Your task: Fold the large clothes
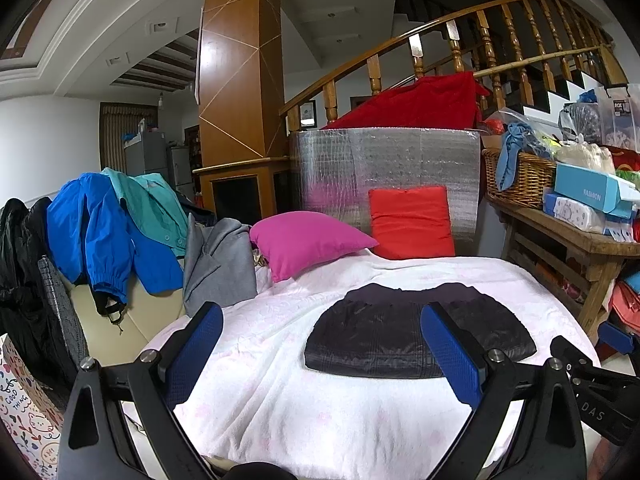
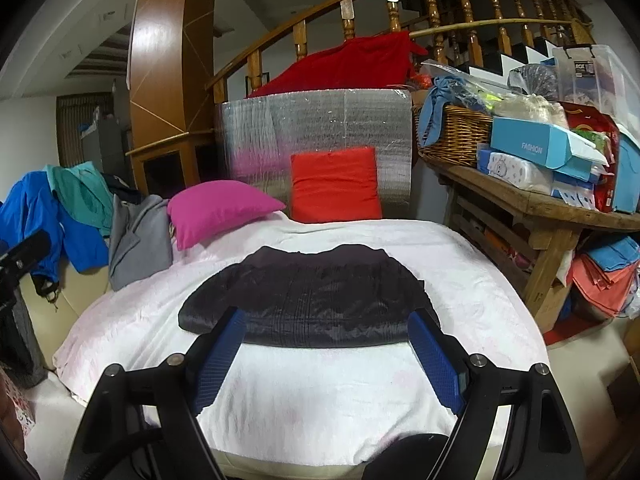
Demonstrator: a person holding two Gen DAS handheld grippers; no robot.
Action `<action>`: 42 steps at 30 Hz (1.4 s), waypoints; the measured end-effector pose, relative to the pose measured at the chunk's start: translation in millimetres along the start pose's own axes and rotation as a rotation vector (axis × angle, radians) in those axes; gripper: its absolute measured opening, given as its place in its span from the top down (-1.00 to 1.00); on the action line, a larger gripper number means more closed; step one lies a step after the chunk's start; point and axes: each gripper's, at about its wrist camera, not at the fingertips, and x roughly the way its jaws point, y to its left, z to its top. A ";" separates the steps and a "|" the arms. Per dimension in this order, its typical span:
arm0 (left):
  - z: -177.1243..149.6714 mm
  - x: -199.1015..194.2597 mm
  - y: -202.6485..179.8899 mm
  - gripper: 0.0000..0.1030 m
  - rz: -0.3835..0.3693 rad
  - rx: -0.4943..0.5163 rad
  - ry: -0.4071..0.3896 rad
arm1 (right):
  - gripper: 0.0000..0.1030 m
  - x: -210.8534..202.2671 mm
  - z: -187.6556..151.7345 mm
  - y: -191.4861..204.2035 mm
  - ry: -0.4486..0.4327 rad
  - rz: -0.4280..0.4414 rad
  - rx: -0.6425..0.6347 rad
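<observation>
A dark quilted garment (image 1: 380, 336) lies folded flat on the white blanket (image 1: 320, 412), and also shows in the right wrist view (image 2: 316, 300). My left gripper (image 1: 320, 312) is open and empty, held back from the garment's near left side. My right gripper (image 2: 326, 318) is open and empty, its blue fingertips (image 2: 420, 324) just in front of the garment's near edge. The right gripper also shows at the right edge of the left wrist view (image 1: 584, 364).
A magenta pillow (image 1: 308, 240) and a red pillow (image 1: 412, 222) sit at the back of the blanket. Blue, teal and grey clothes (image 1: 120, 232) hang at the left. A wooden table (image 2: 532, 208) with a wicker basket (image 2: 456, 132) and boxes stands at the right.
</observation>
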 end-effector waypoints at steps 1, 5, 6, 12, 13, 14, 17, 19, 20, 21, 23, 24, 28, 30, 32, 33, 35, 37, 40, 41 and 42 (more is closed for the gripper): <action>-0.2 0.2 -0.2 -0.93 0.001 0.001 0.001 | -0.67 0.5 -0.5 0.2 0.001 -0.001 -0.002; -0.4 1.1 -0.6 -0.93 0.001 0.006 0.007 | -0.67 1.3 0.1 -1.6 0.004 -0.003 0.002; -0.5 0.9 -0.3 -0.93 0.001 0.006 0.006 | -0.67 1.5 0.7 -2.2 0.004 -0.002 0.004; -0.3 1.3 0.1 -0.93 -0.001 0.006 0.008 | -0.67 1.6 1.4 -2.8 0.004 -0.003 0.003; -0.4 1.8 0.0 -0.93 0.000 0.006 0.009 | -0.67 1.5 1.3 -2.4 0.005 -0.004 0.002; -0.6 2.3 0.5 -0.93 0.001 0.007 0.011 | -0.67 1.1 1.1 -2.8 0.005 -0.005 0.000; -1.2 3.2 -0.1 -0.93 -0.003 0.008 0.017 | -0.67 0.5 1.4 -3.3 0.006 -0.005 -0.002; -1.3 2.7 -1.0 -0.93 -0.006 0.011 0.018 | -0.67 -0.3 1.6 -5.7 0.002 -0.007 0.002; -1.2 1.7 -1.8 -0.93 -0.006 0.014 0.015 | -0.67 -1.7 1.8 -7.1 -0.001 -0.009 0.003; -1.5 1.2 -2.0 -0.93 -0.006 0.016 0.013 | -0.67 -1.9 1.7 -7.7 -0.002 -0.011 0.004; -1.6 1.1 -2.0 -0.93 -0.009 0.018 0.011 | -0.67 -1.8 1.7 -9.9 -0.003 -0.015 0.012; -1.7 1.1 -1.9 -0.93 -0.009 0.018 0.009 | -0.67 -1.5 1.3 -11.0 -0.001 -0.014 0.017; -2.4 3.5 -2.3 -0.93 -0.011 0.017 0.017 | -0.67 1.8 -0.4 -12.3 0.011 -0.009 0.022; -3.0 5.3 -2.0 -0.93 -0.009 0.018 0.019 | -0.67 3.7 -1.3 -11.4 0.016 -0.010 0.019; -3.6 8.0 -1.8 -0.93 -0.010 0.017 0.025 | -0.67 6.5 -1.9 -10.2 0.024 -0.007 0.015; -4.0 9.0 -1.8 -0.93 -0.008 0.015 0.027 | -0.67 8.7 -1.2 -9.7 0.027 -0.007 0.010; -3.8 12.9 -1.6 -0.93 -0.011 0.014 0.036 | -0.67 12.3 0.6 -8.1 0.029 -0.011 -0.001; -3.1 16.9 -1.4 -0.93 -0.006 0.017 0.041 | -0.67 17.3 4.1 -7.0 0.035 -0.006 -0.005; -0.1 23.9 -1.4 -0.93 0.006 0.013 0.044 | -0.67 26.6 13.3 -3.7 0.029 0.000 -0.011; 1.4 26.7 -1.4 -0.93 0.006 0.010 0.045 | -0.67 29.7 16.6 -3.3 0.027 0.004 -0.011; 2.5 29.2 -1.5 -0.93 0.007 0.008 0.046 | -0.67 32.8 18.8 -3.7 0.027 0.010 -0.008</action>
